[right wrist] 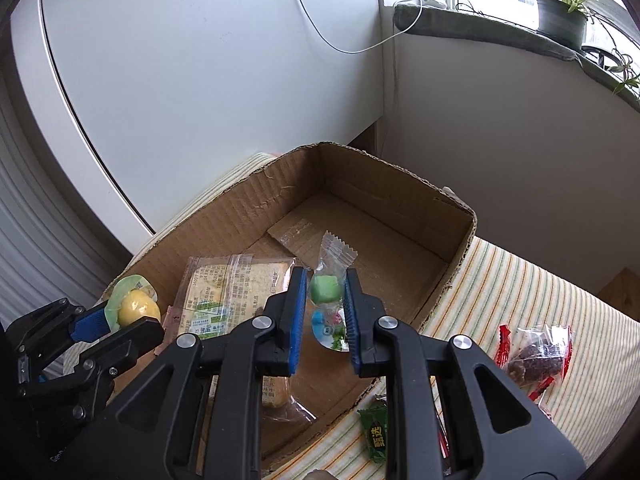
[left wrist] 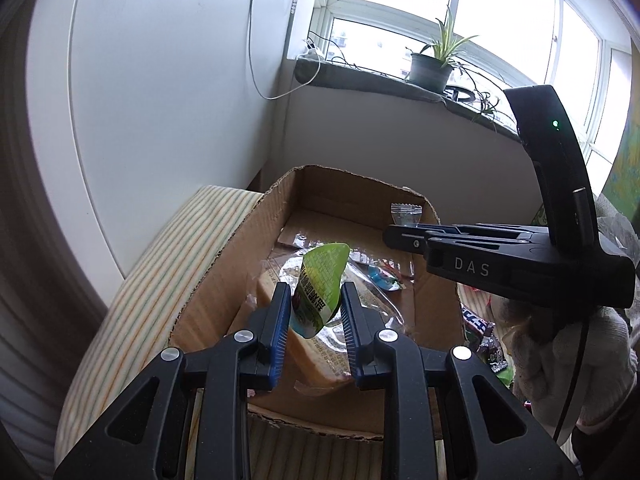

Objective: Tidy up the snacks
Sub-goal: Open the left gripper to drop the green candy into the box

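Observation:
An open cardboard box [left wrist: 224, 256] [right wrist: 400, 200] rests on a striped cloth. Over its near end my left gripper [left wrist: 315, 289] is shut on a jelly cup [left wrist: 320, 280] with a green printed lid. The right wrist view shows that cup's yellow underside [right wrist: 136, 306] in the left gripper [right wrist: 130, 320]. My right gripper [right wrist: 326, 276] is shut on a green candy in a clear wrapper [right wrist: 326, 286] above the box's inside. From the left wrist view, the right gripper [left wrist: 394, 236] reaches in from the right with the wrapper [left wrist: 406, 214] sticking up.
In the box lie a packaged bread slice [right wrist: 224, 284] and a small blue-and-white cup [right wrist: 326, 332]. On the striped cloth [right wrist: 520, 280] to the right lie a green wrapped sweet [right wrist: 374, 436] and a dark snack in a clear packet [right wrist: 536, 360]. A gloved hand [left wrist: 560, 360] holds the right gripper.

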A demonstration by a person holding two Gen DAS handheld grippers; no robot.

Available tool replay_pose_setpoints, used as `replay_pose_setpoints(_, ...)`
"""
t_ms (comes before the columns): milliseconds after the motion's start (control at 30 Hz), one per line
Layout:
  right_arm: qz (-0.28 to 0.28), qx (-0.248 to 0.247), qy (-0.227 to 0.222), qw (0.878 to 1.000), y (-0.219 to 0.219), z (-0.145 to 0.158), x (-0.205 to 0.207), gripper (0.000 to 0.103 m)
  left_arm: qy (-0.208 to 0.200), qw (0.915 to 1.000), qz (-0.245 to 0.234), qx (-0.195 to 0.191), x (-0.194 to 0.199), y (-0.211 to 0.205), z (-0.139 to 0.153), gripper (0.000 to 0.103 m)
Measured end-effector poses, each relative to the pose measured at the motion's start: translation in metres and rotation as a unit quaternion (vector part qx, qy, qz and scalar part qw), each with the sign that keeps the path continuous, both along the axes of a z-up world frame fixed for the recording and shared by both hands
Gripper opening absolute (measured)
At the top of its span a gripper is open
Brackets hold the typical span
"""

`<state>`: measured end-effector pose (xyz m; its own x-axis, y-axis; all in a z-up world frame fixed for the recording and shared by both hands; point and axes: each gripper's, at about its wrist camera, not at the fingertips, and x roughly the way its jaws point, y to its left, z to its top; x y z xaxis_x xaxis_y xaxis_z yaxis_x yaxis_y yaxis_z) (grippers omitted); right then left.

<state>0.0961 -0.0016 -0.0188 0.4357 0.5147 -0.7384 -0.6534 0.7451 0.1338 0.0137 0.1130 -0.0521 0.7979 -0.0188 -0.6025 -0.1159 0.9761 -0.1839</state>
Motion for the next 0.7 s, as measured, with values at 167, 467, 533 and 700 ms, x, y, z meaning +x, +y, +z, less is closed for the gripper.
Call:
replay_pose_setpoints(167, -0.007, 0.003, -0.005, 1.0, -0.005, 0.002, 0.0, 0.056, 0.0, 1.0, 0.005, -0.004, 0.004, 0.003, 0.002, 0.031)
replay_pose_setpoints(467, -0.003, 0.01, -0.013, 1.0, -0.015, 0.014, -0.01, 0.057, -0.009, 0.9999, 0.009, -0.009, -0.003, 0.008, 0.006, 0.038)
replay_pose_setpoints(533, -0.001, 0.009, -0.017, 1.0, -0.019, 0.018, -0.016, 0.059, -0.01, 0.9999, 0.008, -0.009, -0.005, 0.008, 0.006, 0.038)
replay_pose_setpoints(700, 0.003, 0.009, -0.021, 1.0, -0.043, 0.026, -0.027, 0.063, -0.016, 0.9998, 0.009, -0.011, -0.011, 0.007, 0.01, 0.038)
